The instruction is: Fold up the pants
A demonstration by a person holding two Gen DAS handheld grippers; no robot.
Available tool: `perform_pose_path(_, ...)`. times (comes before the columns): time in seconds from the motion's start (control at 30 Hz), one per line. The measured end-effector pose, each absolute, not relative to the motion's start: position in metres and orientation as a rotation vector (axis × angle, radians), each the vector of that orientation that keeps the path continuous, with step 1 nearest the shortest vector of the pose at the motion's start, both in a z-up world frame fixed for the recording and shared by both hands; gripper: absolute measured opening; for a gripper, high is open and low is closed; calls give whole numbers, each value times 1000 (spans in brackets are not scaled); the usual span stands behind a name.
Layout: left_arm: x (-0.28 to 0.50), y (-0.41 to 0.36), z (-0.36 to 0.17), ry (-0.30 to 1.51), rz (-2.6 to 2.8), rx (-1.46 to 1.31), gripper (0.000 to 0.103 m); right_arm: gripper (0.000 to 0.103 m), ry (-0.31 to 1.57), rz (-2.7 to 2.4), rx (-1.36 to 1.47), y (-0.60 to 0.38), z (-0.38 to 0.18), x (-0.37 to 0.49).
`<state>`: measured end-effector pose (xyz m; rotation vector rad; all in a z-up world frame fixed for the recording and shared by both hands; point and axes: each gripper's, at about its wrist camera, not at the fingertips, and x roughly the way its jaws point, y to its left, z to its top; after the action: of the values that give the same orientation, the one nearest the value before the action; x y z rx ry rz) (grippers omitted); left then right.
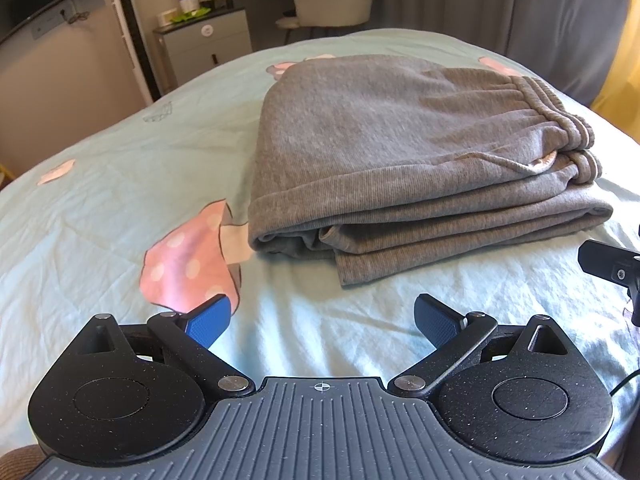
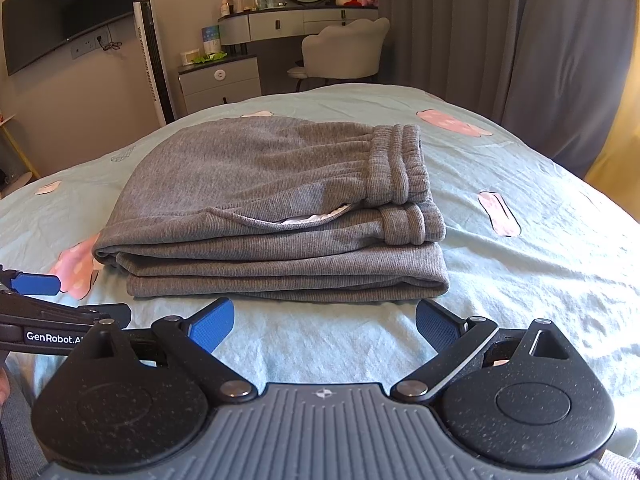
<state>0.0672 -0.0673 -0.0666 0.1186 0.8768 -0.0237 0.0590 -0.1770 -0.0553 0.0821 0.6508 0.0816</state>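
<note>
Grey pants (image 1: 400,160) lie folded in a compact stack on the light blue bedsheet (image 1: 120,184), the elastic waistband on top at the right. They also show in the right wrist view (image 2: 280,208). My left gripper (image 1: 322,320) is open and empty, a short way in front of the stack's near edge. My right gripper (image 2: 325,326) is open and empty, just in front of the stack's near edge. The left gripper's blue fingertip (image 2: 36,283) shows at the left of the right wrist view.
The bedsheet has pink mushroom prints (image 1: 192,256). Beyond the bed stand a dressing table (image 2: 300,20), a white chair (image 2: 344,52), a grey drawer cabinet (image 2: 220,82), a tower fan (image 2: 152,60) and grey curtains (image 2: 500,40).
</note>
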Motion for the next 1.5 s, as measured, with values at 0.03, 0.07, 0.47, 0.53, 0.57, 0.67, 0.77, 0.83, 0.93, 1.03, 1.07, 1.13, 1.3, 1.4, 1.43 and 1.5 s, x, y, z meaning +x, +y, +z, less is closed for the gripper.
perform_pose_path(0.03, 67, -67, -67, 877, -24, 119, 101, 98, 651, 81, 82, -177, -55, 59)
perform_pose_path(0.07, 67, -68, -67, 877, -25, 119, 101, 98, 651, 81, 82, -177, -55, 59)
perform_pose_path(0.47, 67, -69, -67, 880, -32, 118, 101, 98, 646, 79, 85, -177, -54, 58)
perform_pose_path(0.53, 67, -69, -67, 881, -33, 118, 101, 98, 645, 78, 85, -177, -54, 58)
perform_pose_path(0.57, 67, -69, -68, 882, -34, 117, 101, 98, 646, 78, 86, -177, -54, 58)
perform_pose_path(0.67, 67, -68, -68, 883, -36, 116, 101, 98, 645, 78, 86, -178, -54, 58)
perform_pose_path(0.77, 67, -68, -68, 886, -40, 116, 101, 98, 643, 75, 87, -178, -54, 58)
perform_pose_path(0.83, 67, -68, -68, 887, -42, 116, 101, 98, 644, 74, 87, -177, -54, 58)
perform_pose_path(0.93, 67, -67, -68, 887, -43, 115, 101, 98, 643, 73, 87, -177, -54, 58)
perform_pose_path(1.03, 67, -68, -68, 887, -44, 115, 101, 98, 643, 72, 87, -177, -54, 58)
perform_pose_path(1.07, 66, -68, -68, 887, -44, 115, 101, 98, 643, 72, 87, -177, -54, 58)
perform_pose_path(1.13, 67, -67, -68, 886, -45, 114, 101, 98, 643, 73, 88, -177, -54, 58)
perform_pose_path(1.3, 67, -67, -67, 886, -46, 110, 101, 98, 643, 73, 88, -177, -54, 59)
perform_pose_path(1.4, 67, -67, -67, 885, -45, 112, 101, 98, 643, 72, 88, -177, -54, 58)
perform_pose_path(1.43, 66, -67, -67, 885, -46, 112, 101, 98, 644, 71, 87, -177, -54, 58)
perform_pose_path(1.5, 66, -67, -67, 884, -48, 111, 101, 98, 644, 72, 87, -177, -54, 58)
